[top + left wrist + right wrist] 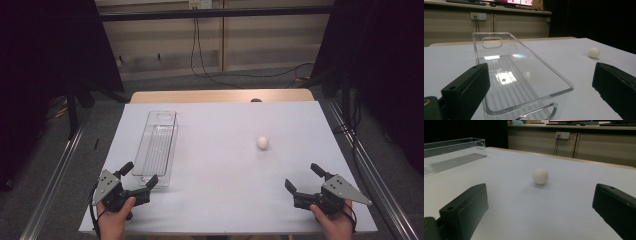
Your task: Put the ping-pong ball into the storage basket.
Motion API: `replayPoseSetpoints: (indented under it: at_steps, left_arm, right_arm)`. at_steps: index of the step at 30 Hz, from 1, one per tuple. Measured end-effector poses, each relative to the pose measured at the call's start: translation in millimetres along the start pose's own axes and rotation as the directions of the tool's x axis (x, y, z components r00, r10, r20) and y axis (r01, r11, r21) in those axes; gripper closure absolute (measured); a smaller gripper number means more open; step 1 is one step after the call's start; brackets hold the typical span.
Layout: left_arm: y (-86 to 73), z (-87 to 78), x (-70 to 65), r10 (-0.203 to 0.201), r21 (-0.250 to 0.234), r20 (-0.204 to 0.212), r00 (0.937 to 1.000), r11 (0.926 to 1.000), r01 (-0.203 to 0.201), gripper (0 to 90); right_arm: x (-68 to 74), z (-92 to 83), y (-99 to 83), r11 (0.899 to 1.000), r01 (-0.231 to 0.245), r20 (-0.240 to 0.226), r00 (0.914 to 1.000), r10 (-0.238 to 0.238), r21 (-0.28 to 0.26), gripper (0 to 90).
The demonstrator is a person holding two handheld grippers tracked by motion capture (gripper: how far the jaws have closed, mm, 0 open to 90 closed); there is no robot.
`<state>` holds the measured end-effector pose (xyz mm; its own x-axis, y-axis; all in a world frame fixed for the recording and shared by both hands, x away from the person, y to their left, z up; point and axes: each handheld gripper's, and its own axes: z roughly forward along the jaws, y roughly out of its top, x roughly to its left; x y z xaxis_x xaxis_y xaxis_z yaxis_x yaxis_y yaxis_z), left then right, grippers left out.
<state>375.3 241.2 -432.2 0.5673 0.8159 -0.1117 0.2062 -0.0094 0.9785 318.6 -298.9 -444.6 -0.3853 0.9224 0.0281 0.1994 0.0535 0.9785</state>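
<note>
Nothing started yet, as far as the pictures show — both grippers sit at the near edge of the table, empty. The left gripper (141, 176) has its jaws wide apart, pointed at the near end of the clear plastic bin (158, 145), which lies lengthwise on the left half of the white table (225, 200). In the left gripper view the bin (524, 75) is empty, its near wall just ahead of the jaws, not touched. The right gripper (302, 176) also has its jaws spread wide, nothing between them. The white ball (262, 142) rests on the right half of the table, well apart from the bin and farther out than the right gripper. In the right gripper view the ball (540, 176) sits roughly centred ahead of the jaws, so my read is a reach for it comes first. Left to do, judging by the layout — grasp the ball, carry it left, drop it in the bin. All of that is still open.
</note>
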Motion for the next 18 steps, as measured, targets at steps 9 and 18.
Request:
replayPoseSetpoints:
  at_steps: [9,18]
  left_arm:
    - [0.2,-3.3,3.0,-0.001,-0.006,-0.003,1.0,1.0,0.001,1.4]
    - [0.2,-4.2,3.8,0.008,-0.011,0.017,0.9998,0.9999,-0.008,1.4]
  right_arm:
    - [0.3,1.4,-0.5,1.0,0.006,0.005,1.0,-0.006,0.012,0.0]
    - [0.4,6.3,0.7,1.0,-0.01,0.004,0.9999,0.01,0.02,0.0]
